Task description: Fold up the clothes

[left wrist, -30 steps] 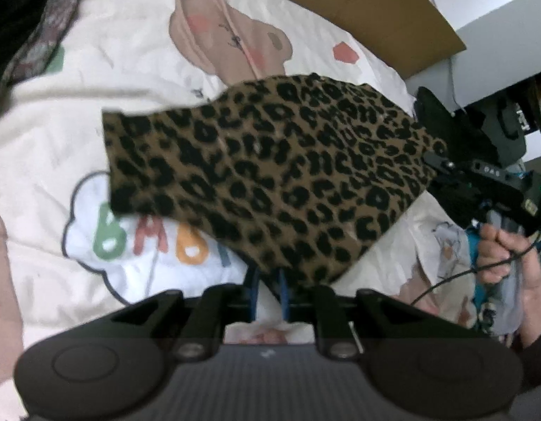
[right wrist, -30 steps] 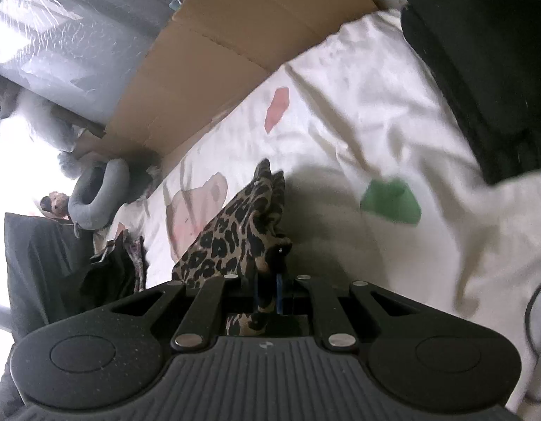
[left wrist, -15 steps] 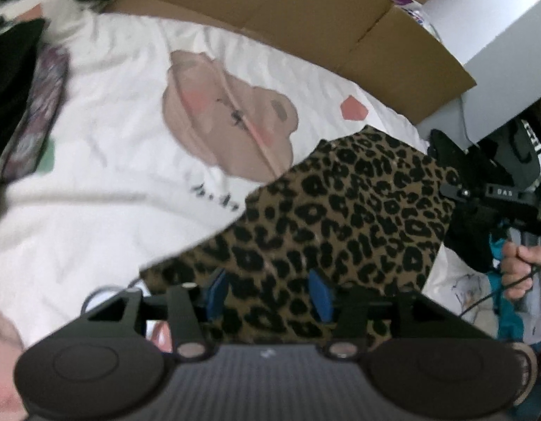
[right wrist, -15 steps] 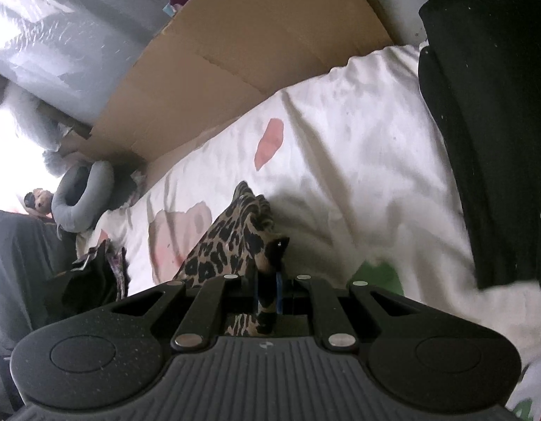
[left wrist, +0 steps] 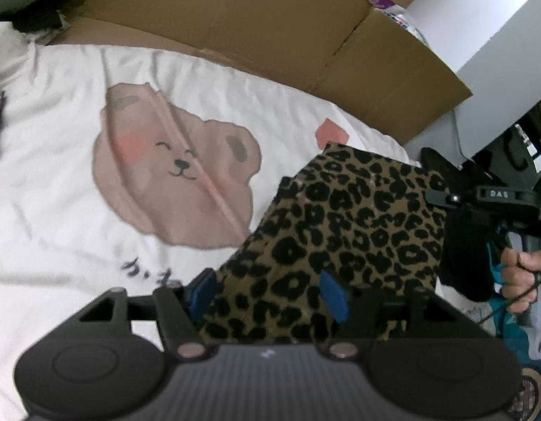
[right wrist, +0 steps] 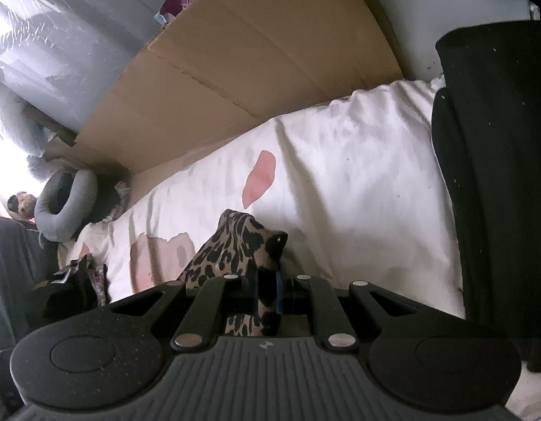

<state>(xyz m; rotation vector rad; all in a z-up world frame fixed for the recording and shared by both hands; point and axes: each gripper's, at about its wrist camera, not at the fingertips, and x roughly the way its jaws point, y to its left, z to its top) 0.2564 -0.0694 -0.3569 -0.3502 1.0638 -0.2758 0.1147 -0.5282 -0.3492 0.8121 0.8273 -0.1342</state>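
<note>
A leopard-print garment (left wrist: pixel 347 231) hangs folded over the white bedsheet (left wrist: pixel 60 161). My left gripper (left wrist: pixel 268 293) has its jaws opening; the cloth lies between its blue pads (left wrist: pixel 333 296) without being pinched. In the left wrist view the right gripper (left wrist: pixel 442 198) holds the garment's far edge, with a hand (left wrist: pixel 519 273) on its handle. In the right wrist view my right gripper (right wrist: pixel 268 289) is shut on a bunched corner of the leopard-print garment (right wrist: pixel 235 245).
A flattened cardboard box (left wrist: pixel 270 28) stands along the bed's far side. Black clothing (right wrist: pixel 494 175) lies on the right of the sheet in the right wrist view. A grey neck pillow (right wrist: pixel 65 207) and dark clothes (right wrist: pixel 70 287) sit at the left.
My left gripper has let go of the garment and its jaws have spread wide. Both grippers moved across the bed towards the cardboard. The garment now hangs from the right gripper alone.
</note>
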